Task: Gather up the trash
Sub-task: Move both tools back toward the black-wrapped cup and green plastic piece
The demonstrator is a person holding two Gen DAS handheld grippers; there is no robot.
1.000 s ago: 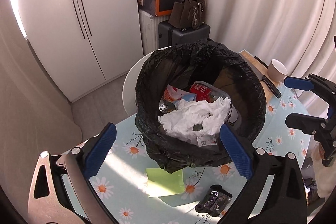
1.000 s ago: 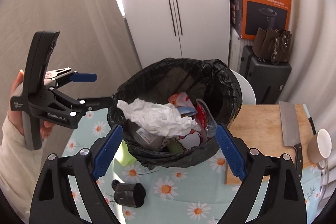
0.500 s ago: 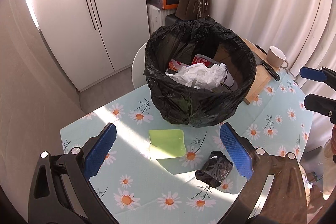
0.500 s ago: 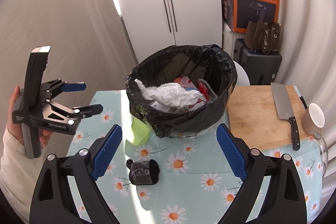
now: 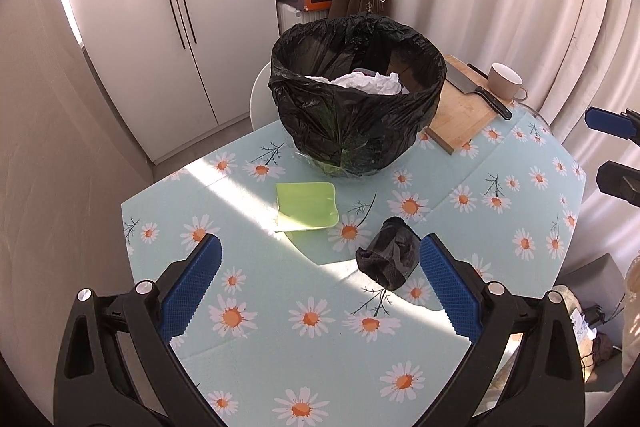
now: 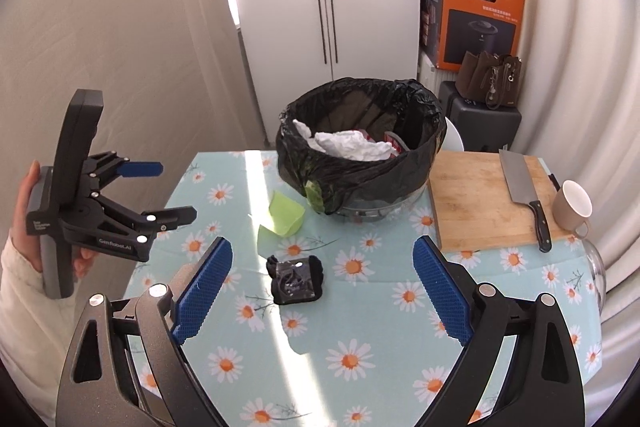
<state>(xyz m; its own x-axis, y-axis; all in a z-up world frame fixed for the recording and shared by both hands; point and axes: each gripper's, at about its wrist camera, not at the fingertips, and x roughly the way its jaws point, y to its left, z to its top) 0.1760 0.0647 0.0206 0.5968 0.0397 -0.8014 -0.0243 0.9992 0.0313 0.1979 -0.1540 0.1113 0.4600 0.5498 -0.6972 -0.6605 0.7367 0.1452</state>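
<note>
Both grippers, left (image 5: 318, 283) and right (image 6: 322, 289), hover spread wide and empty above the daisy-print table (image 6: 360, 347), where a crumpled black wrapper (image 6: 296, 279) and green paper (image 6: 286, 213) lie mid-table before a black-lined bin (image 6: 360, 151) holding white tissue (image 6: 352, 145).

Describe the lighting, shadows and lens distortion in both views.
Left wrist view: a sunlit band crosses the tablecloth, washing out part of the green paper; the black wad sits at its shadow edge; fisheye bends the cabinet lines. Right wrist view: a bright stripe runs down the cloth past the bin; the curtain bows and the corners go black.
</note>
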